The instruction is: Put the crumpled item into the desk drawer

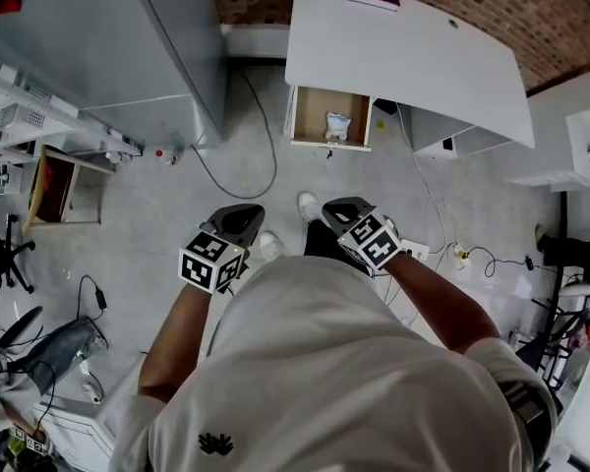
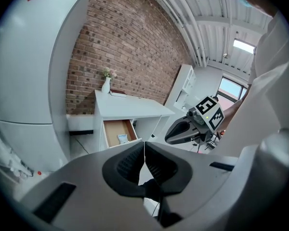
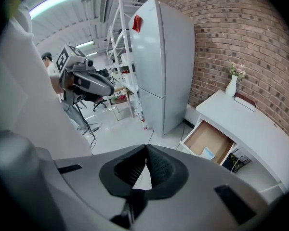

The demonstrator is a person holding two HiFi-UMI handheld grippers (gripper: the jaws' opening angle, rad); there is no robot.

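Clenched empty, left gripper (image 1: 238,219) and right gripper (image 1: 342,210) hang side by side at the person's waist. Open floor (image 1: 177,195) stretches toward twelve o'clock, where the crumpled item (image 1: 337,125) lies inside the pulled-out desk drawer (image 1: 300,116), projecting past the front edge of the white desk (image 1: 413,57).

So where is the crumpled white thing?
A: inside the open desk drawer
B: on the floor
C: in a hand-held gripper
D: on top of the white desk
A: the crumpled white item lies inside the open brown-bottomed drawer of the white desk.
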